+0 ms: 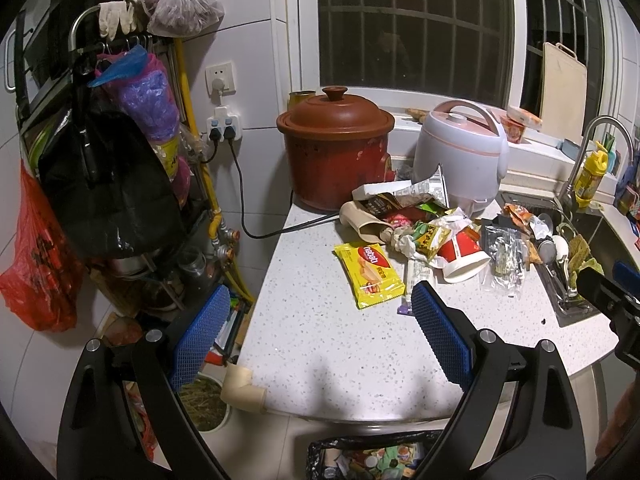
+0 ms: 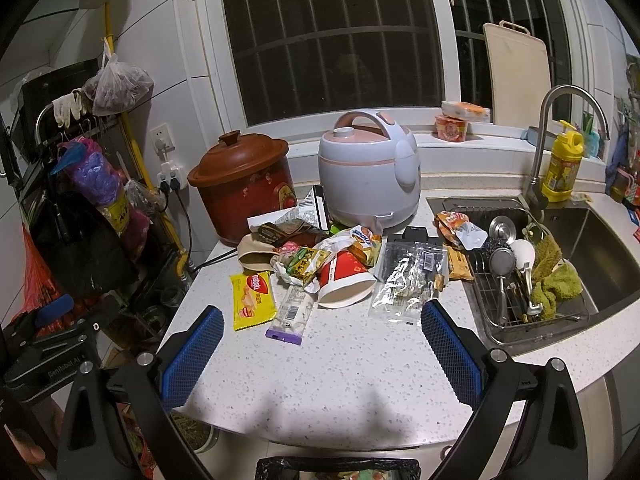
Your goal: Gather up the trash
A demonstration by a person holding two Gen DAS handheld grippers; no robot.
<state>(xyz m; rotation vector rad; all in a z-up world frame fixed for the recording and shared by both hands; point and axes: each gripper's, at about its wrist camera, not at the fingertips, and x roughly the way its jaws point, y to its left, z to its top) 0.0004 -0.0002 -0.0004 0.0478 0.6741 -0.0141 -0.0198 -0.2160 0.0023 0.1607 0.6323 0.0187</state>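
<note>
Wrappers [image 2: 340, 268] piled around the tipped cup [image 2: 346, 282] may scatter when either empty, spread gripper [image 2: 322, 330] digs in.

The yellow wafer packet [image 1: 370, 274], lying on the countertop left of centre in both views, carries a red oval logo that reads "nabati". In the right wrist view a crumpled wrapper [image 2: 362, 238] at the middle of the frame, just in front of the rice cooker, shows upside-down blue letters that look like "snack", and the black gripper body [image 2: 44, 364] at the lower left edge bears the small pale print "GenRobot.AI". The print on the other wrappers, the yellow bottle by the tap and the red bag is too small or blurred to read.
</note>
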